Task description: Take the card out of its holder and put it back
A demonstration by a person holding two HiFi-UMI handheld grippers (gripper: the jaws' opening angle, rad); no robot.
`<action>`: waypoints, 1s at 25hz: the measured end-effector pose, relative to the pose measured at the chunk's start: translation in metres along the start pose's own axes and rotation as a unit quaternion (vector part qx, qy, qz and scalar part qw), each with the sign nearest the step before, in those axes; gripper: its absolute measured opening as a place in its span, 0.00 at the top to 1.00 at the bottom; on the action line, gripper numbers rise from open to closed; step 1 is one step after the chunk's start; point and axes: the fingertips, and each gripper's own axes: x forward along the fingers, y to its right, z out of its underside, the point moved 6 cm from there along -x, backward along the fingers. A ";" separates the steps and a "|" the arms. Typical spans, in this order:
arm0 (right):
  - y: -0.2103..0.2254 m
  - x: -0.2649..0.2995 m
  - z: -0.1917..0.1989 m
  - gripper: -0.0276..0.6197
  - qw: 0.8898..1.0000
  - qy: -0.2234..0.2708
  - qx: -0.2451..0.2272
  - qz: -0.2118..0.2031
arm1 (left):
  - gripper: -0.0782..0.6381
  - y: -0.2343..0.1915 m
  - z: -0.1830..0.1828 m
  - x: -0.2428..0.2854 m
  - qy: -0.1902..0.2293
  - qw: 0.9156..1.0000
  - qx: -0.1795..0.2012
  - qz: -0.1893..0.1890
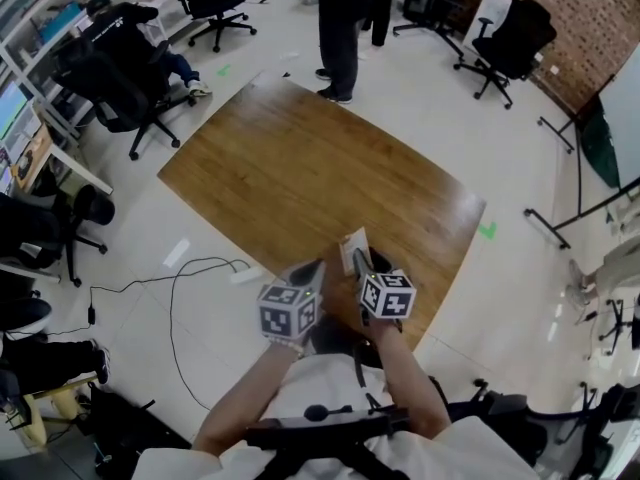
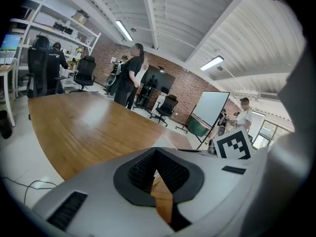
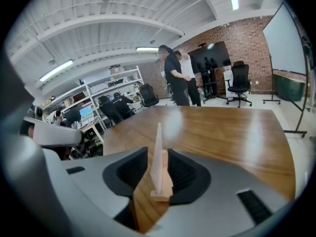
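Office chairs point(image 1: 120, 78) crowd the desks at far left, and a black cable point(image 1: 185, 288) loops over the pale floor point(image 1: 120, 228) beside a long wooden table point(image 1: 300, 158). At the table's near edge a person holds 2 grippers side by side, each carrying a cube with square markers.

The left gripper point(image 2: 155, 151) has its jaws drawn together. The dark pads meet in a point at the tips with nothing caught there, and bare table wood shows through the gap lower down.

Just to its right stands the card point(image 3: 158, 147), upright on edge in the slot of its holder point(image 3: 163, 187), a small pale wooden block resting on the table close to the near edge. The right gripper point(image 3: 157, 153) is set around it with its jaws apart, 1 pad on each side of the card. A sliver of space shows between the card and the pad on the left. The pad on the right sits close against the holder's raised part, with no squeeze to be seen.

Beyond the card, 2 people point(image 3: 177, 78) stand at the table's far end. Farther right are another black chair point(image 1: 510, 38), a green mark point(image 1: 487, 230) on the floor off the table's corner, and a whiteboard point(image 3: 289, 38) on a stand.
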 end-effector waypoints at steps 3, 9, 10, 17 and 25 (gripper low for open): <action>-0.001 0.008 0.000 0.74 1.000 -0.004 -0.006 0.002 | 0.90 0.000 0.000 0.001 -0.005 1.000 0.003 -0.001; -0.002 0.016 -0.001 0.78 1.000 -0.002 -0.013 0.014 | 0.90 -0.005 0.003 0.000 -0.014 1.000 0.002 -0.005; -0.002 0.018 -0.002 0.80 1.000 -0.002 -0.015 0.014 | 0.90 -0.006 0.003 0.000 -0.016 1.000 0.002 -0.006; -0.001 0.018 -0.003 0.92 0.999 0.001 -0.040 0.021 | 0.90 -0.003 0.006 0.005 -0.021 1.000 0.000 -0.003; -0.004 0.011 -0.011 0.92 0.999 0.014 -0.043 0.019 | 0.90 -0.006 0.007 0.004 -0.021 1.000 -0.006 0.002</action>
